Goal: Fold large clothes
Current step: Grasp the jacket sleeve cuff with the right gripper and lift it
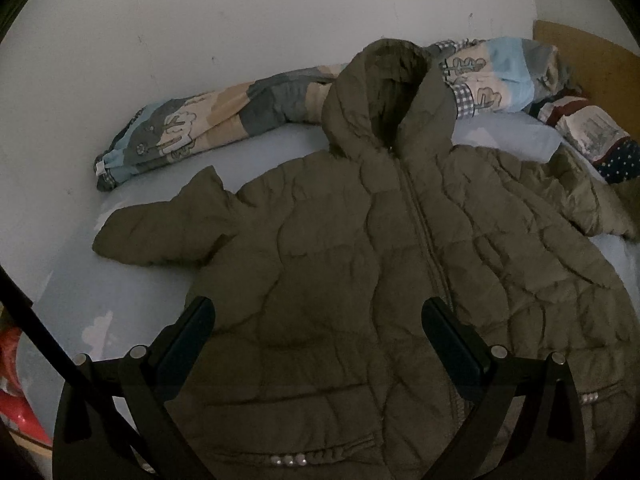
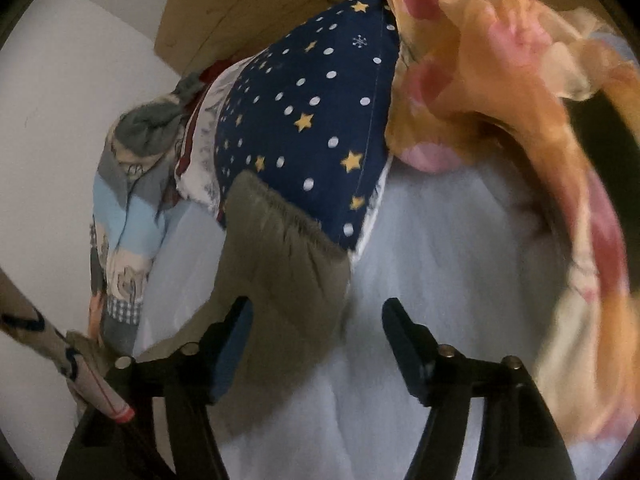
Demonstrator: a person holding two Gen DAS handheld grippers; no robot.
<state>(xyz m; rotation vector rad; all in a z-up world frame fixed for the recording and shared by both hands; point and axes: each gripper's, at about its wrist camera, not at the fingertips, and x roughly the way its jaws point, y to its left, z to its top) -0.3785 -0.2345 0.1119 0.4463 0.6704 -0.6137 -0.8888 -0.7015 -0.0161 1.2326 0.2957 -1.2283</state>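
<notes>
While both grippers (image 1: 318, 320) (image 2: 316, 320) gape, olive puffer jacket (image 1: 360, 264) lies flat, zipped, hood up.

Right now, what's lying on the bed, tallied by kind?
Jackets: 1, olive, hooded
Quilts: 2, a patchwork one by the wall and an orange floral one
Pillows: 1, navy with stars
Total: 4 on the blue sheet
</notes>
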